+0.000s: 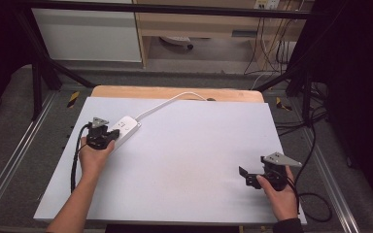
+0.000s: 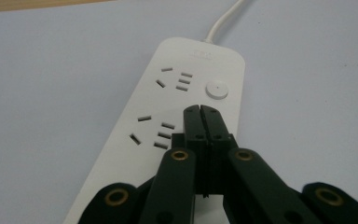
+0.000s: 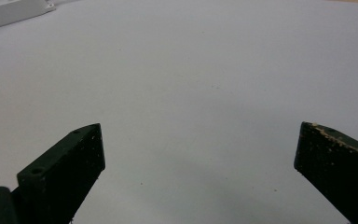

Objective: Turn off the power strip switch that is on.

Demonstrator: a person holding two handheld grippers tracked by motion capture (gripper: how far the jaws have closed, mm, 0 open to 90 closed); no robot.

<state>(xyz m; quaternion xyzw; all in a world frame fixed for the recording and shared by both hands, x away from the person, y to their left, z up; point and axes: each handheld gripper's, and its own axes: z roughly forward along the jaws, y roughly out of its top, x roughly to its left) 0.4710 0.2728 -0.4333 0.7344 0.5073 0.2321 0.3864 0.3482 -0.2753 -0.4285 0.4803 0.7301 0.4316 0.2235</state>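
Observation:
A white power strip (image 1: 124,128) lies on the pale sheet at the left, its white cord (image 1: 175,99) running off toward the far edge. In the left gripper view the power strip (image 2: 177,93) shows two socket groups and a round button (image 2: 216,89). My left gripper (image 2: 200,108) is shut, jaws pressed together with nothing between them, tips over the strip just short of the button. From above, the left gripper (image 1: 108,138) sits at the strip's near end. My right gripper (image 1: 245,176) is open over bare sheet at the near right, and the right gripper (image 3: 200,140) has nothing between its jaws.
The pale sheet (image 1: 189,150) covers a wooden table (image 1: 175,92) whose far edge shows beyond it. Black cables (image 1: 75,160) trail from both grippers off the sides. Metal frame rails (image 1: 14,145) flank the table. An end of the power strip (image 3: 14,11) appears far off.

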